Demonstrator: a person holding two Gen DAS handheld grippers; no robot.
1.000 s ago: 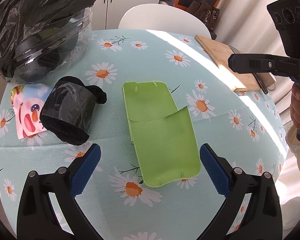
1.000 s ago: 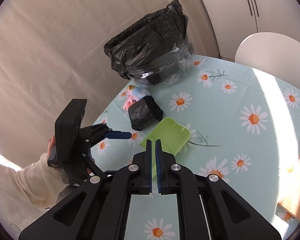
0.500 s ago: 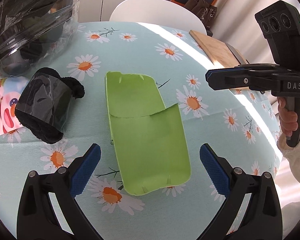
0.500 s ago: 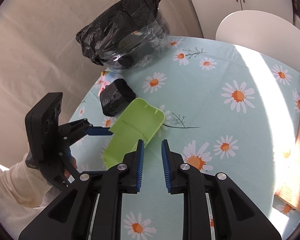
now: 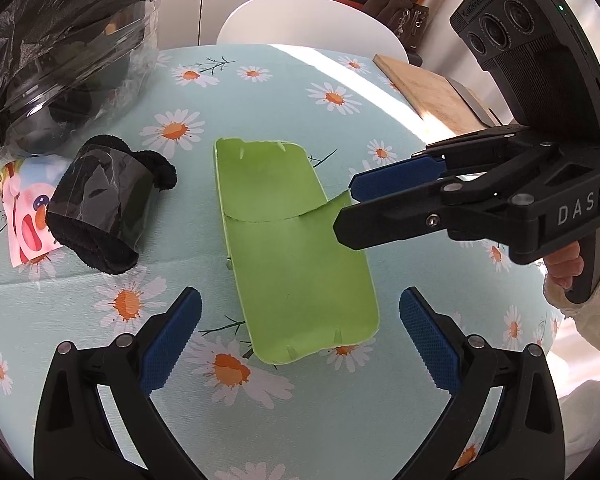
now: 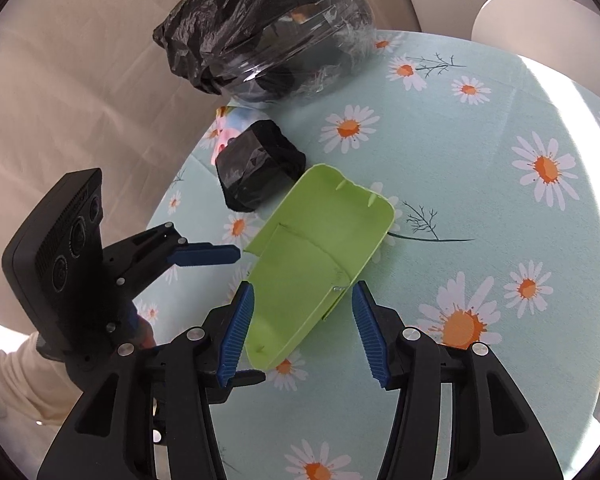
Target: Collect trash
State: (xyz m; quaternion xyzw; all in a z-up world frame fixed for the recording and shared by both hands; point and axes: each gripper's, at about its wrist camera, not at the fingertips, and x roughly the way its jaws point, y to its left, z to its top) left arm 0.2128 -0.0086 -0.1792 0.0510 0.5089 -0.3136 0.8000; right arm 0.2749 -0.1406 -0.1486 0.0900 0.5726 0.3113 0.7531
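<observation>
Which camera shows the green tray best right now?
The left wrist view: the green tray lies nearly whole and face-on between open jaws, only its right edge hidden behind the right gripper. The right wrist view shows the tray foreshortened, its near end between that gripper's own open jaws.

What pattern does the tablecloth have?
The tablecloth is pale blue-green with white daisies that have orange centres, plus thin dark twigs. The left wrist view shows it best.
</observation>
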